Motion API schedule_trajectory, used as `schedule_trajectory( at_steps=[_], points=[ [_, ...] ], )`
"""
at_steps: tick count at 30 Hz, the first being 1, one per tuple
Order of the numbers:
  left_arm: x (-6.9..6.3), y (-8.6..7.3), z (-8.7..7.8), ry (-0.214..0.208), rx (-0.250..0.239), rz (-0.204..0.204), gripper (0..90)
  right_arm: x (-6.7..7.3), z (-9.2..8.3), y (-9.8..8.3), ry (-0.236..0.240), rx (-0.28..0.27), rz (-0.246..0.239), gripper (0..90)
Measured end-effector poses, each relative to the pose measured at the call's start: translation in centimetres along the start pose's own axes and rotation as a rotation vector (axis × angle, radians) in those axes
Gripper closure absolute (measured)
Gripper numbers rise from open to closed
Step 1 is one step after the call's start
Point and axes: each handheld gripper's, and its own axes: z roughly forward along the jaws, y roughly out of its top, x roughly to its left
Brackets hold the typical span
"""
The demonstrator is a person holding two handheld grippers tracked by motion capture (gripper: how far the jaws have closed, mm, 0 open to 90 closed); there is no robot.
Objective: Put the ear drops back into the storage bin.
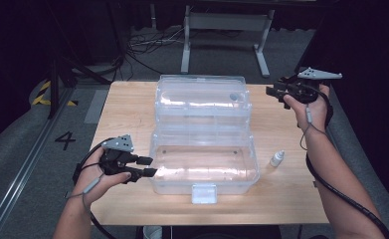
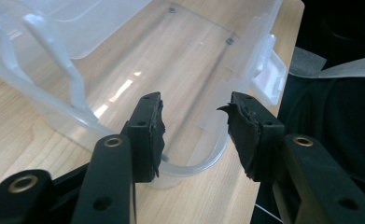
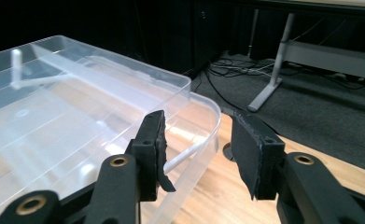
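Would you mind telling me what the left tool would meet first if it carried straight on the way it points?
Most likely the clear plastic box: the left tool, jaws apart and holding nothing, points at the box's near rim, just ahead, though the depth is hard to judge.

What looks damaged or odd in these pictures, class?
The pads on both tongs look torn: ragged flaps hang off the left tongs' pad and the right tongs' pad. The clear box and small bottle look fine.
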Motion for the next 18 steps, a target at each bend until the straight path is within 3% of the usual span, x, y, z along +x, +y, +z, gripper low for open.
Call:
schedule_trajectory(
  at_steps=[10,18],
  points=[
    [0.7,-0.5,-1.1,0.042,-0.017,-0.041,52.0,0.8,-2.7,-0.4,0.055,0.041,-0.038,54.6],
    [1.3,-1.0,-1.7,0.084,-0.034,-0.087,50.7,1.2,-4.5,-1.0,0.090,0.106,-0.063,53.9]
  ],
)
